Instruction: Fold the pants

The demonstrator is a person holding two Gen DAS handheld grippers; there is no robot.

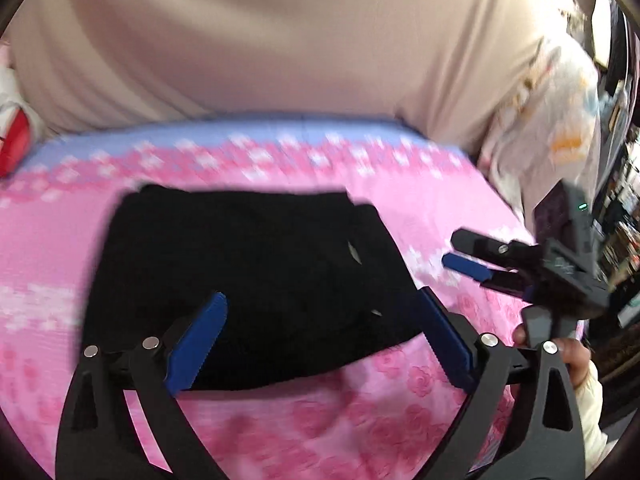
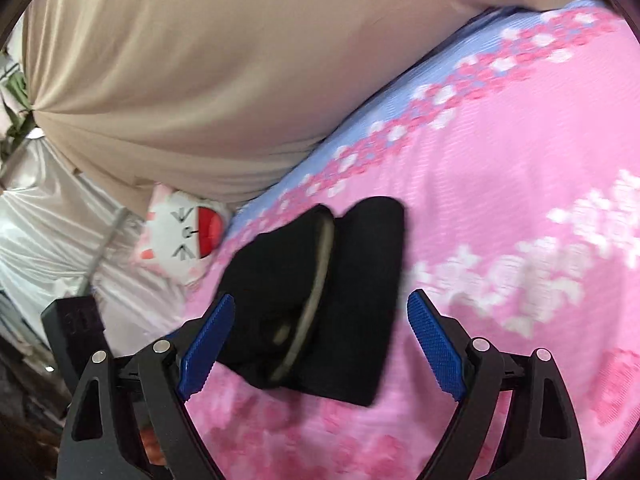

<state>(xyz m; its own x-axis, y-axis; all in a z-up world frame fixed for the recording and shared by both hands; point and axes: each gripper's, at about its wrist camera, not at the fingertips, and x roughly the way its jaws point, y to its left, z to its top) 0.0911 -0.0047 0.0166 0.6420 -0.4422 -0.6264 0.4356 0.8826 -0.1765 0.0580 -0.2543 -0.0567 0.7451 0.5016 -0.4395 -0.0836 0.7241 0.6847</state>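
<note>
The black pants (image 1: 248,248) lie folded into a compact rectangle on the pink floral bedspread (image 1: 280,420). My left gripper (image 1: 322,298) hovers over their near edge, open, with the blue pads (image 1: 200,344) wide apart and nothing pinched. At the right of that view my right gripper (image 1: 451,248) is open above the bedspread, beside the pants and apart from them. In the right wrist view the pants (image 2: 360,260) show a grey waistband lining along the fold. My right gripper (image 2: 320,298) stands open in front of them, empty.
A large beige cloth mass (image 1: 280,40) rises behind the bed. A white and red cat plush (image 2: 184,236) sits at the bed's edge. A white patterned cloth (image 1: 560,128) hangs at the right. A hand (image 1: 576,356) holds the right gripper's handle.
</note>
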